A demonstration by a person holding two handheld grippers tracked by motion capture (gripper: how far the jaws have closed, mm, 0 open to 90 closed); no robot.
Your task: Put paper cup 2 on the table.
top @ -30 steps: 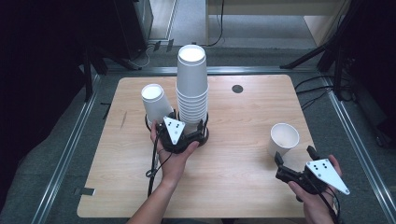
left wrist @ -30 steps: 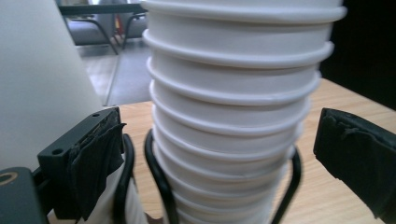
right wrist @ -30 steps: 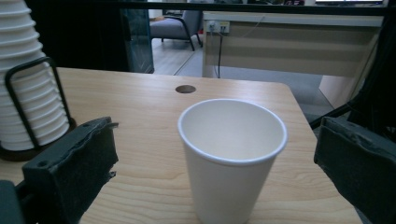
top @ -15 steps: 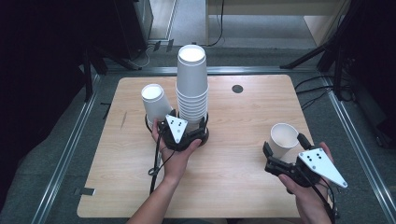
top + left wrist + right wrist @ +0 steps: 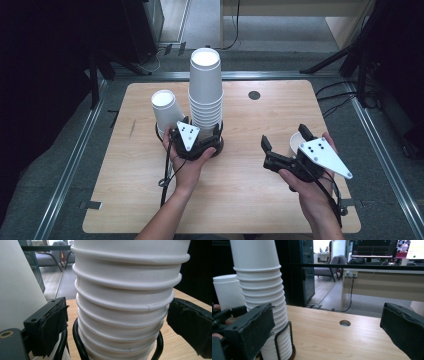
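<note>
Two hand-held grippers over a pale wood-grain table [image 5: 235, 195] with rounded corners and a round dark hole [image 5: 254, 95]. The left gripper [image 5: 202, 136] straddles a tall stack of white ribbed-rim paper cups [image 5: 205, 92] upturned in a black wire holder [image 5: 284, 340]; its jaws have just been closing, pads not yet pressing. The right gripper [image 5: 282, 145] hangs released, empty, above the table beside a single upright cup [image 5: 296, 143]. Another upturned cup [image 5: 164, 107] stands beside the stack. Grey floor and dark surrounds.

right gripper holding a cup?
No: in the right gripper view the right gripper has its jaws wide apart with only bare table between them, and the cup stack stands off to the side.
</note>
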